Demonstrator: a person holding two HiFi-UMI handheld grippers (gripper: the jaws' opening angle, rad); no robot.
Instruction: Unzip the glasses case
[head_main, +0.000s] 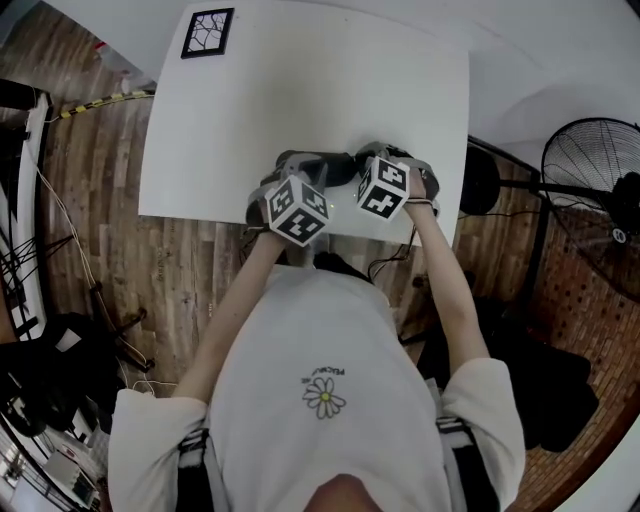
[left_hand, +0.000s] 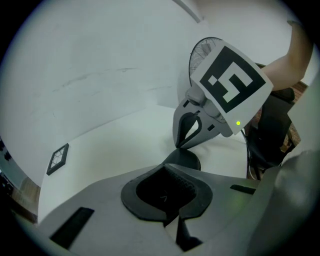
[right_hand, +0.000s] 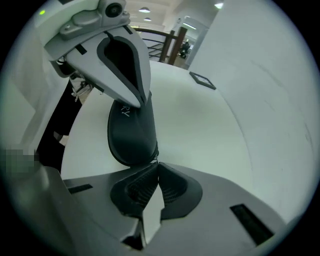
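The glasses case (right_hand: 131, 137) lies just inside the near edge of the table (head_main: 300, 80). The left gripper (left_hand: 167, 172) is clamped on one end of it. The right gripper (right_hand: 156, 167) is pressed together on the zipper pull (right_hand: 156, 159) at the other end. From this edge, wide white tabletop stretches to the marker card (head_main: 208, 32).

Black glasses case (right_hand: 131, 137), white table (head_main: 300, 100), black-and-white line-patterned card (head_main: 207, 33), brown plank floor (head_main: 190, 270), daisy-printed white shirt (head_main: 320, 400).

Forearms (head_main: 440, 270) extended, left hand-held gripper (left_hand: 169, 169) and right hand-held gripper (right_hand: 156, 165) angle downward, jaws clamped, tips close together.
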